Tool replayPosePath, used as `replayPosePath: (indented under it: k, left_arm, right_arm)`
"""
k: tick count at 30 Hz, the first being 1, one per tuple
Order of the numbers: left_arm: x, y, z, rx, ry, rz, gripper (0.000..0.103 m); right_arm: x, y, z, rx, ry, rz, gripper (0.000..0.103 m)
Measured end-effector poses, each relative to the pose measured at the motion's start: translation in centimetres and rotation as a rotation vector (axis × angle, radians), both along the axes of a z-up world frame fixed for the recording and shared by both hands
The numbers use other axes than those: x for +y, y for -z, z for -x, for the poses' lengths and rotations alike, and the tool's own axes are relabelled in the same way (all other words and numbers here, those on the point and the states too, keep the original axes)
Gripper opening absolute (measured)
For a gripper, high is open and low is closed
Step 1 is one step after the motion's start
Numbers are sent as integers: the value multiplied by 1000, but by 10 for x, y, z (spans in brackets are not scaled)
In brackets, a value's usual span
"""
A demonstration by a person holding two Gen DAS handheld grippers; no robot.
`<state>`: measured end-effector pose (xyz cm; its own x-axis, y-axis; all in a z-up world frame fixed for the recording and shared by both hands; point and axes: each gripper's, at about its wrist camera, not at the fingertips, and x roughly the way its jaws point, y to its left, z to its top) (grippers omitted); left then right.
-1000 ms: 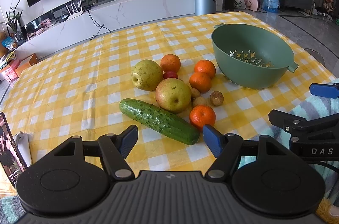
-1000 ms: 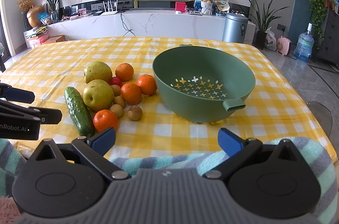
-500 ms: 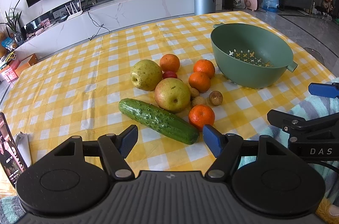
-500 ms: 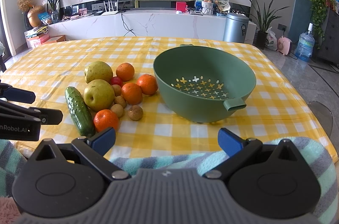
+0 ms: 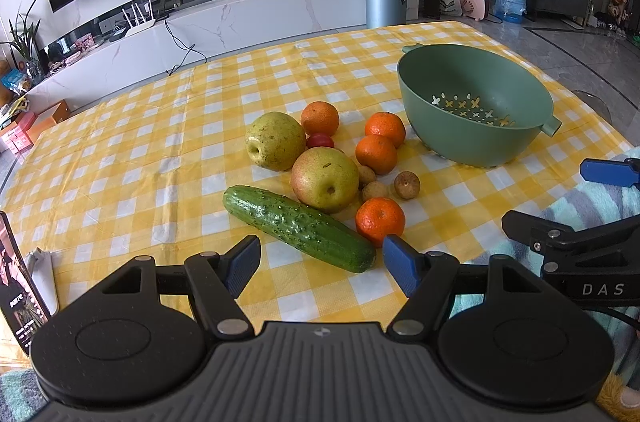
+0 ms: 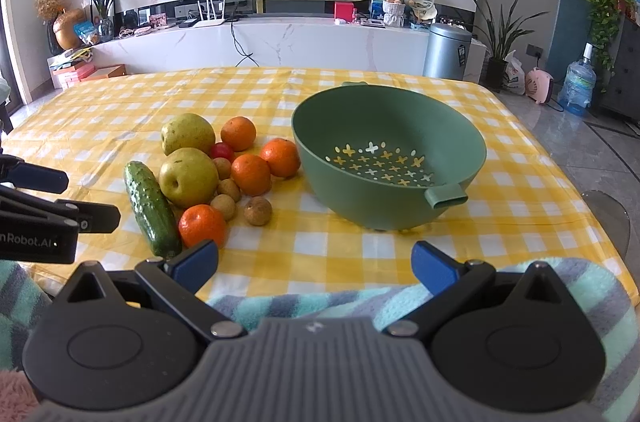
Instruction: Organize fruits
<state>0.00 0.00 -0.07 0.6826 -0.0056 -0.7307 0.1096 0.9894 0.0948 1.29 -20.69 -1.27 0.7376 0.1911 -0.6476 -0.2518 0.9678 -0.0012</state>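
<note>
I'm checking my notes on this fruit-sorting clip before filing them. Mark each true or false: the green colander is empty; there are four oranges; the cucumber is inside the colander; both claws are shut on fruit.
1. The green colander is empty. True.
2. Four oranges lie on the cloth. True; the nearest is this orange.
3. The cucumber is inside the colander. False: it lies on the checked tablecloth, beside the pears.
4. Both claws are shut on fruit. False: the left claw and right claw are open and hold nothing.
</note>
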Motion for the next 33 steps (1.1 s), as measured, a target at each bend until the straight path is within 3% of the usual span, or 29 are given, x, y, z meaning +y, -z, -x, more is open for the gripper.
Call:
replayPosePath:
  k: [6,10,13,16,18,22,29,33]
  left_arm:
    - [7,-3,-5,-12,-12,28,75]
    - [9,-5,-12,-17,-6,59,70]
    - [9,-5,-21,-2,15,63,64]
    - [8,-2,-27,-4,19,72,64]
    - [12,0,-32,20,17,100,64]
    - [21,6,-46,102,15,184,64]
    - [30,13,-61,136,34,161,64]
    - [33,16,-66,143,30,146,64]
  right_arm:
    - [5,3,-8,30,-3,4,99]
    - [5,2,-14,31,-15,-50,98]
    - [9,5,-22,60,-50,-97,86]
    - [16,9,-31,82,-71,-106,79]
    - [21,11,-37,92,-88,-106,69]
    - [30,18,-50,124,-118,-116,63]
    - [45,34,-67,216,-180,-221,51]
    - [51,42,-76,262,-181,-274,51]
